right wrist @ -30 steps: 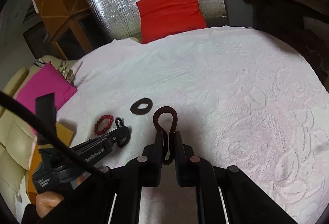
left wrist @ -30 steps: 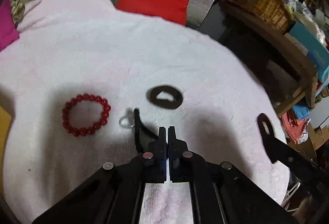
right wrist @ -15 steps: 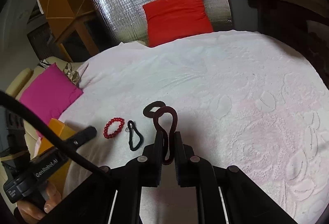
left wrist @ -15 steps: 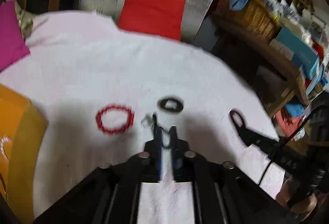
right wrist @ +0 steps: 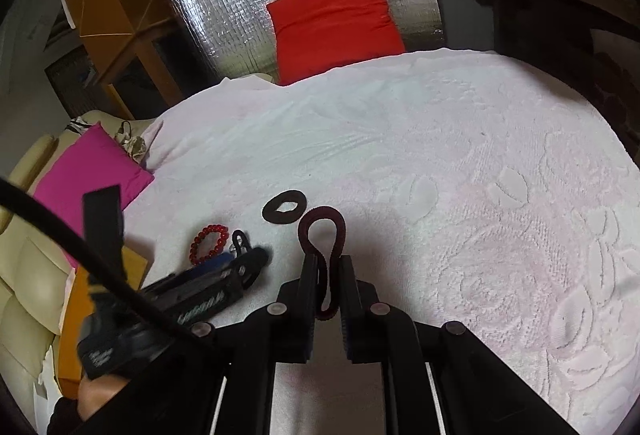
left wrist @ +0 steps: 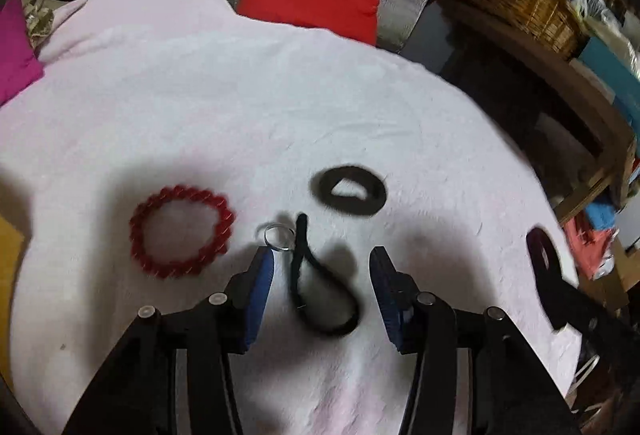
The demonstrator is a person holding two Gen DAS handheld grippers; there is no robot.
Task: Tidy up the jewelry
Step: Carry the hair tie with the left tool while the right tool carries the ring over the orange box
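The left gripper [left wrist: 322,265] has spread its jaws wide, releasing the thin black hair tie [left wrist: 320,285], which now lies loose on the white cloth [left wrist: 240,115] between its fingers.

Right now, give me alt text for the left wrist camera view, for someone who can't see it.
The open left gripper hovers over a thin black hair tie lying on a white cloth. Beyond it lie a red bead bracelet, a small silver ring and a wide black band.

A bed under a pale pink embossed bedspread [left wrist: 200,115] carries a red bead bracelet [left wrist: 182,231], a small metal ring [left wrist: 279,236], a thin black hair tie [left wrist: 320,295] and a wide black hair band [left wrist: 349,190], all near one another.
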